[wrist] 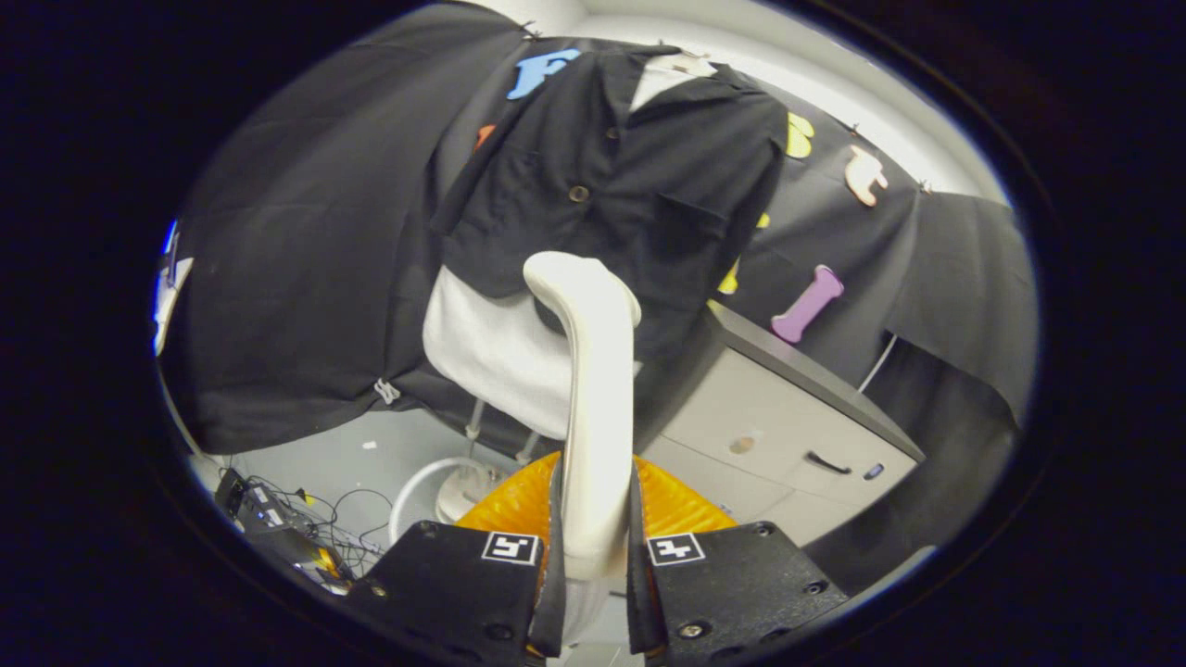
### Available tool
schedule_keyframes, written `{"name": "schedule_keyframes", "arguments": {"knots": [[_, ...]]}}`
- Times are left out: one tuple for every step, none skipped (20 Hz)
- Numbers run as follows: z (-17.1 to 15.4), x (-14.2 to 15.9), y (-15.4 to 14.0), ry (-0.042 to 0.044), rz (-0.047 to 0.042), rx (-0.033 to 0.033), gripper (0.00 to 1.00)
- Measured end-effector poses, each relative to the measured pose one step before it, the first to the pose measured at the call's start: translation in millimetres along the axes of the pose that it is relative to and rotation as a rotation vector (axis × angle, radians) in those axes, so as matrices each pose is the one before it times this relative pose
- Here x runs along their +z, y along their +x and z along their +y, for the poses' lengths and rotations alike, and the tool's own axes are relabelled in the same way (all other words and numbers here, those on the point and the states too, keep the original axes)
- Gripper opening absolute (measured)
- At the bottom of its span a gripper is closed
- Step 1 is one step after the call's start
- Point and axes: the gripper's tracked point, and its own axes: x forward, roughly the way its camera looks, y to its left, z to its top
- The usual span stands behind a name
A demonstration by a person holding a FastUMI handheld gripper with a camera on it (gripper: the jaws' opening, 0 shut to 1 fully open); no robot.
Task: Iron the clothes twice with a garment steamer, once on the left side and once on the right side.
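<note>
Tongs (593, 556): pinching garment steamer (591, 389) handle, both fingers on it. Steamer head at shirt (611, 176) hem, 12 o'clock ahead. Progress est.: steamer in hand; passes done, can't tell.

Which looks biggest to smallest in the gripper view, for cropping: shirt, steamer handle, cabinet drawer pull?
1. Black shirt
2. White steamer handle, held between the gripper fingers; nearness inflates it
3. Cabinet drawer pull

My one camera rides just behind my jaws, looking forward and slightly upward along them, close to the black shirt (621, 176) hanging ahead, the cabinet (788, 417) beside it.
</note>
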Motion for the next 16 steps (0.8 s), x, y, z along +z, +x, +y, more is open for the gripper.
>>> {"name": "schedule_keyframes", "arguments": {"knots": [[-19.85, -4.42, -10.66, 0.00801, -0.00017, -0.01762, 0.29], [-17.5, -4.4, -10.33, -0.00108, -0.0039, -0.01837, 0.29], [-19.36, -4.69, -10.59, -0.00164, -0.00233, -0.01659, 0.29], [-19.35, -7.62, -8.44, 0.01261, 0.00272, -0.01204, 0.29], [-18.52, -7.93, -8.37, 0.02049, 0.00986, -0.00971, 0.29], [-18.22, -10.91, -8.4, 0.02038, 0.01166, -0.0115, 0.29], [-16.62, -8.48, -8.15, 0.01824, 0.01038, -0.01497, 0.29], [-15.0, -7.38, -9.8, 0.01132, 0.00918, -0.02003, 0.29], [-14.15, -8.46, -8.65, 0.01069, 0.00999, -0.01745, 0.3], [-11.08, -8.09, -5.89, 0.01284, 0.01188, -0.00758, 0.29], [-12.58, -10.8, -4.81, 0.01893, 0.01649, -0.00538, 0.29], [-3.2, -3.47, 10.79, 0.01505, 0.01522, -0.00329, 0.29], [-8.09, -14.17, -4.12, 0.01981, 0.01613, -0.0047, 0.29], [-9.17, -9.79, -3.95, 0.01474, 0.01429, -0.00421, 0.29], [-7.86, -8.34, -2.5, 0.01255, 0.00991, -0.0037, 0.29], [-6.99, -6.76, -2.51, 0.01361, 0.00835, -0.00223, 0.29]]}}
